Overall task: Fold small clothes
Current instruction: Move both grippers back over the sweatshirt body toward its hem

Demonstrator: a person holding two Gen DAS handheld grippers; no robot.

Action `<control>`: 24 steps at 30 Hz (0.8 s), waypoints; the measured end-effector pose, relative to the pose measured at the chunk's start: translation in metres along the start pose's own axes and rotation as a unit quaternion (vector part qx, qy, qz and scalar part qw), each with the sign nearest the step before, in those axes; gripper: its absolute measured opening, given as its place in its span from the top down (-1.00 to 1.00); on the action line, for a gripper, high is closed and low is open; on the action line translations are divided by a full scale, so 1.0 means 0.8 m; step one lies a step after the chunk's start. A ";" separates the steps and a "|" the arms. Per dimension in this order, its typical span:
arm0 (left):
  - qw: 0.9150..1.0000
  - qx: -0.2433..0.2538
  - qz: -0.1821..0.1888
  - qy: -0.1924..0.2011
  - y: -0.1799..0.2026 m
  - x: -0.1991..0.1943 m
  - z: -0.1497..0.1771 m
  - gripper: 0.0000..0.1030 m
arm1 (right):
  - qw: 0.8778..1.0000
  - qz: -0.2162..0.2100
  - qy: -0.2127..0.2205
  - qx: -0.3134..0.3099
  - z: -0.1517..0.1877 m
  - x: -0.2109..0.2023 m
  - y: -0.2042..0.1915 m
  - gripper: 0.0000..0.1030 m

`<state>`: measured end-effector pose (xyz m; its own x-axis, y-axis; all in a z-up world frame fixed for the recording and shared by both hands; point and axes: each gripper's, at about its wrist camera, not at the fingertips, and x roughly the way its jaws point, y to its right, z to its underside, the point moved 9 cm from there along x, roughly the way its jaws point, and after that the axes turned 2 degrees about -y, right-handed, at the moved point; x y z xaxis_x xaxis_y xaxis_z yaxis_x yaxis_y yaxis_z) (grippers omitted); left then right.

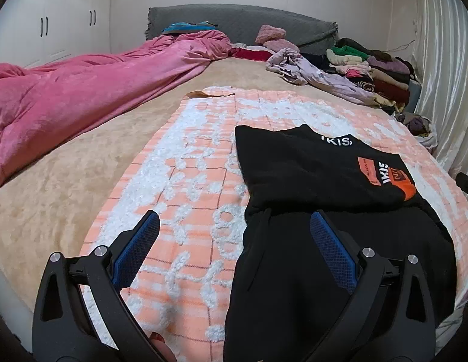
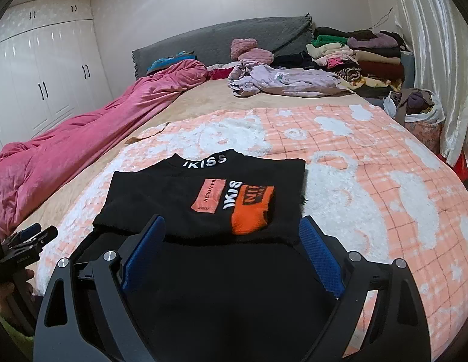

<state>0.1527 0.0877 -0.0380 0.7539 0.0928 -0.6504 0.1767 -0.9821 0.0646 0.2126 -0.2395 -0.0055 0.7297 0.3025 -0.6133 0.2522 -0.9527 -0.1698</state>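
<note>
Sweater (image 2: 203,199) lies just ahead of right claw (image 2: 231,253), spread wide.

White wardrobes (image 2: 37,90), grey headboard (image 2: 222,39), shiny curtain (image 2: 430,45) flank bed (image 1: 68,187).

black top (image 2: 203,205) | orange patches, white lettering | partly folded | flat on checked blanket (image 2: 370,157)

Sweater (image 2: 203,199) on blanket (image 2: 370,157)
</note>
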 end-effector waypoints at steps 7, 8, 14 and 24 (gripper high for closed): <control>1.000 0.007 -0.008 -0.004 0.001 -0.010 0.007 -0.81 | 1.000 0.004 -0.005 -0.004 0.012 -0.011 0.012 -0.74; 1.000 0.008 -0.009 -0.005 0.001 -0.012 0.009 -0.81 | 1.000 0.004 -0.006 -0.003 0.015 -0.012 0.014 -0.74; 1.000 0.020 -0.019 -0.014 0.000 -0.018 0.020 -0.81 | 1.000 0.009 -0.020 0.002 0.032 -0.015 0.028 -0.74; 0.999 0.024 -0.025 -0.039 -0.017 -0.028 0.057 -0.81 | 0.999 0.016 -0.049 -0.010 0.071 -0.020 0.044 -0.74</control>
<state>0.1042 0.0916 -0.0590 0.6924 0.1308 -0.7096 0.1807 -0.9835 -0.0050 0.1735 -0.2794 -0.0453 0.6722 0.2656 -0.6910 0.2423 -0.9610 -0.1337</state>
